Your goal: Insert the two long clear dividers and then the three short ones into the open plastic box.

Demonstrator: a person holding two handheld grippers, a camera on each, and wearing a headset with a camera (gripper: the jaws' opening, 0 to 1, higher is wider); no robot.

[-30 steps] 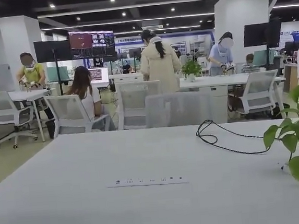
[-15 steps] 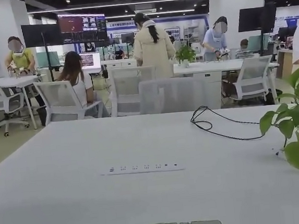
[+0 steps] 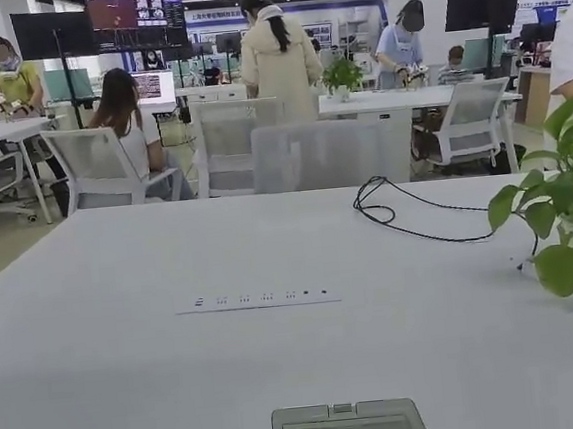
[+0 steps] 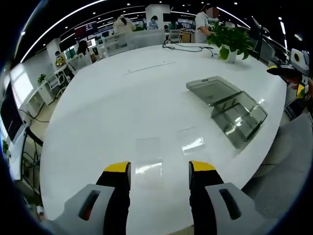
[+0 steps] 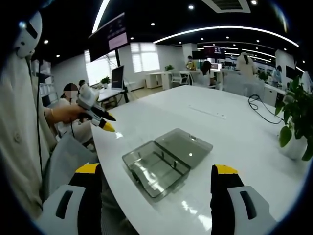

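jaws of the left gripper [image 4: 160, 169] stand spread wide, yellow tips well apart, with nothing between them and nothing touched. just ahead of them several clear dividers [image 4: 148, 147] lie flat on the white table [image 4: 98, 112]. they are so faint against the surface that i cannot count them.

further off, to the right in the left gripper view, sits the open plastic box [image 4: 240, 116], smoky grey, with its lid [image 4: 213, 90] laid back flat beside it. the box is well apart from the dividers.

the right gripper [image 5: 156, 169] is opened wide too and grips nothing. it hangs by the table's near edge, and the box lies straight ahead between its jaws in its own view. at the left of that view a hand [image 5: 61, 113] holds the left gripper out beside the table edge.

in the head view the lid's far edge shows at the bottom. beyond it a power strip [image 3: 259, 299] is set in the tabletop, a black cable [image 3: 407, 219] loops further back, and a potted plant [image 3: 558, 221] stands at the right. people [image 3: 277, 50] are at other desks behind.
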